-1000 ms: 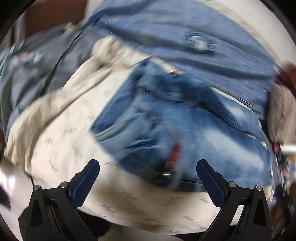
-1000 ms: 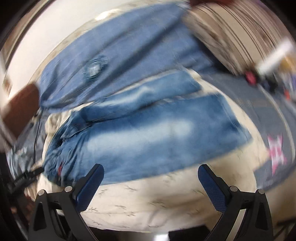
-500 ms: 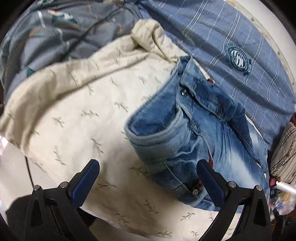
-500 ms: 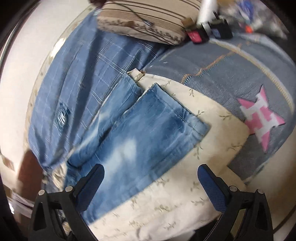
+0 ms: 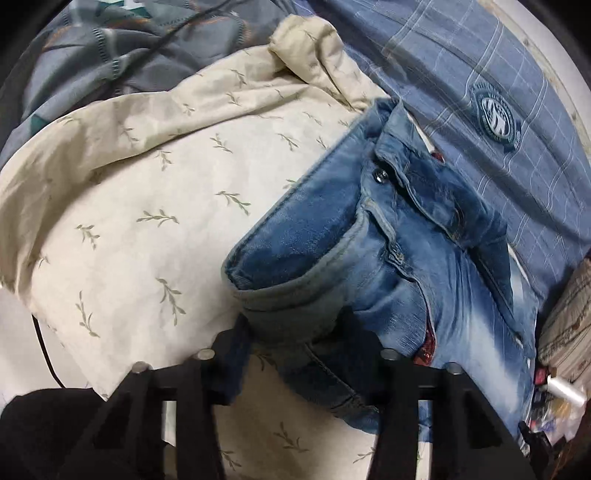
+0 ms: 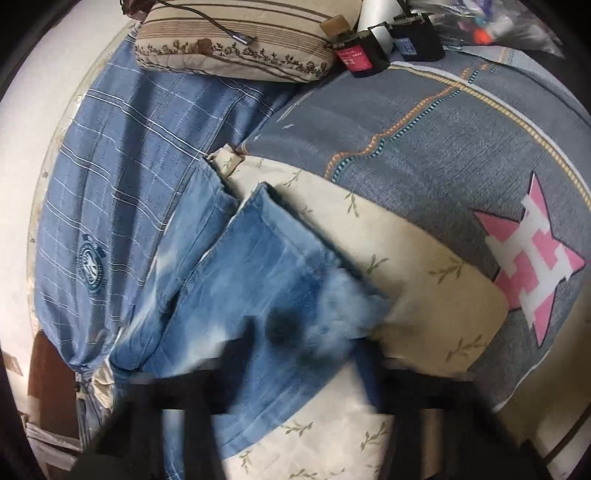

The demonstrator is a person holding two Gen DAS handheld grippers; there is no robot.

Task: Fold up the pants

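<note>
With both claws closing in, I'm at the grab: left claw (image 5: 295,350) clamps jeans (image 5: 406,258) waistband, right claw (image 6: 306,354) pinches leg hem, on cream quilt (image 5: 129,221) mid-bed. Next: lift, fold hem to waist.

Your jeans (image 5: 424,258) lie on the leaf-print cloth (image 5: 147,221), waistband at your left gripper (image 5: 295,354), leg ends at your right gripper (image 6: 303,354). Beyond the jeans lies the checked sheet (image 5: 480,74), touching their far edge. To the right of the leg ends, the star-patterned quilt (image 6: 461,147) runs under the cloth. Behind, a pillow (image 6: 236,40) rests on the sheet, with a cable (image 6: 207,18) on top and small boxes (image 6: 373,48) just beside it.
</note>
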